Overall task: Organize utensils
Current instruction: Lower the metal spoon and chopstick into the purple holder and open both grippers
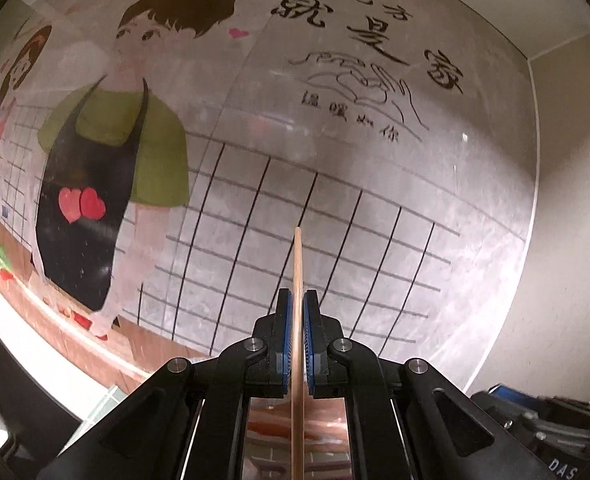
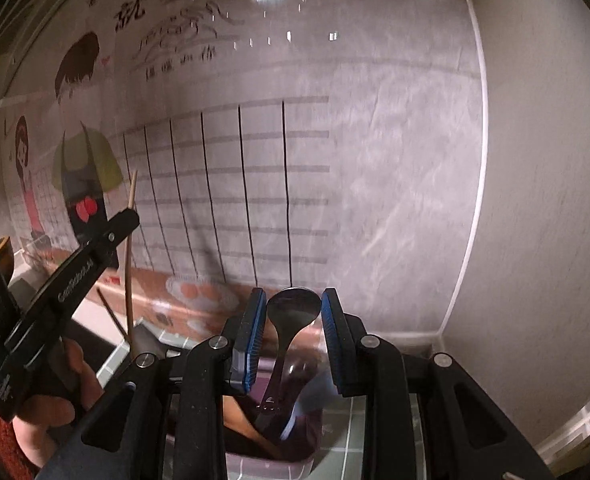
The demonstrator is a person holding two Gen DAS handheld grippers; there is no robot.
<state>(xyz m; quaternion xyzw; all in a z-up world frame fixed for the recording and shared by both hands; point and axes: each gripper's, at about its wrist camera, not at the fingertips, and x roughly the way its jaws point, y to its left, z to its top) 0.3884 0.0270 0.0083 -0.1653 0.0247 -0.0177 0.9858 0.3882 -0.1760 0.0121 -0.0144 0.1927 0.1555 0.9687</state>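
My left gripper point(image 1: 298, 300) is shut on a pale wooden chopstick point(image 1: 298, 256), which stands upright between the blue pads and runs down past the bottom of the left wrist view. The right wrist view shows this gripper point(image 2: 133, 216) at the left, with the chopstick point(image 2: 129, 280) through it and a hand point(image 2: 55, 392) behind. My right gripper point(image 2: 293, 300) holds a metal spoon point(image 2: 293, 310) by the sides of its bowl. The spoon's handle hangs down over a purple container point(image 2: 263, 462), where a blurred wooden utensil point(image 2: 247, 428) lies.
A wall poster point(image 1: 115, 140) with cartoon figures and a grid pattern fills the view close ahead. A wall corner point(image 2: 475, 200) lies to the right. A green-lined mat point(image 2: 111, 364) is under the container, and a dark stick point(image 2: 111, 312) leans at the left.
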